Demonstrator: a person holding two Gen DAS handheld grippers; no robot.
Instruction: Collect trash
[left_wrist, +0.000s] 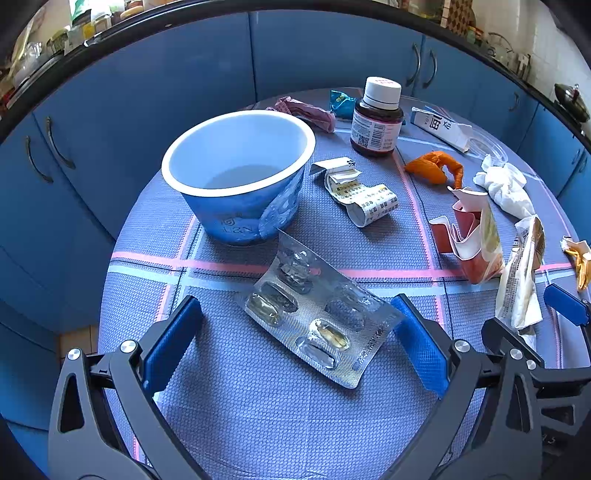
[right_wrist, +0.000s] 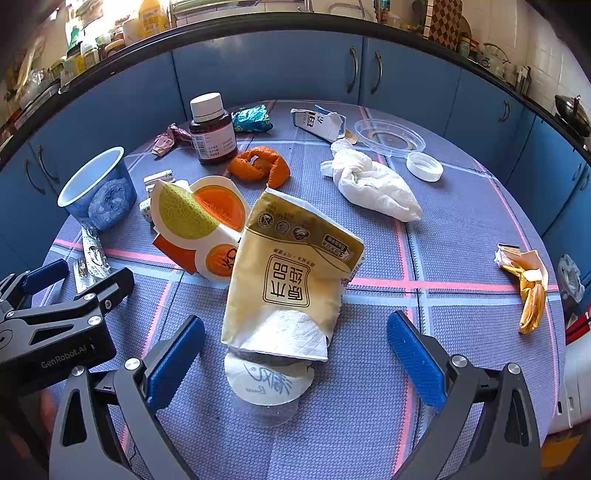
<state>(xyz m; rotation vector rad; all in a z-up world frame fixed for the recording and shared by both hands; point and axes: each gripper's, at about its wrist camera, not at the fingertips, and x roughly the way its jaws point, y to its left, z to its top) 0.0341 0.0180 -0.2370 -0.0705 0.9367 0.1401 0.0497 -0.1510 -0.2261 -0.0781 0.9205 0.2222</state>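
Observation:
My left gripper (left_wrist: 295, 328) is open, its blue pads on either side of a silver pill blister pack (left_wrist: 314, 314) lying flat on the blue checked tablecloth (left_wrist: 258, 417). A blue paper cup (left_wrist: 240, 173) stands just beyond it. My right gripper (right_wrist: 295, 347) is open around a tan tissue packet (right_wrist: 291, 273) that leans upright, with a white lid (right_wrist: 269, 384) under its near end. An orange melon carton (right_wrist: 199, 229) lies to the packet's left. The left gripper also shows at the left of the right wrist view (right_wrist: 55, 291).
Scattered on the round table: a brown pill bottle (left_wrist: 376, 118), folded leaflet (left_wrist: 362, 195), orange peel (left_wrist: 436, 170), crumpled white tissue (right_wrist: 373, 184), torn white box (right_wrist: 321, 122), clear plastic lid (right_wrist: 389, 138), white cap (right_wrist: 424, 166), gold wrapper (right_wrist: 528, 284). Blue cabinets (left_wrist: 147, 92) stand behind.

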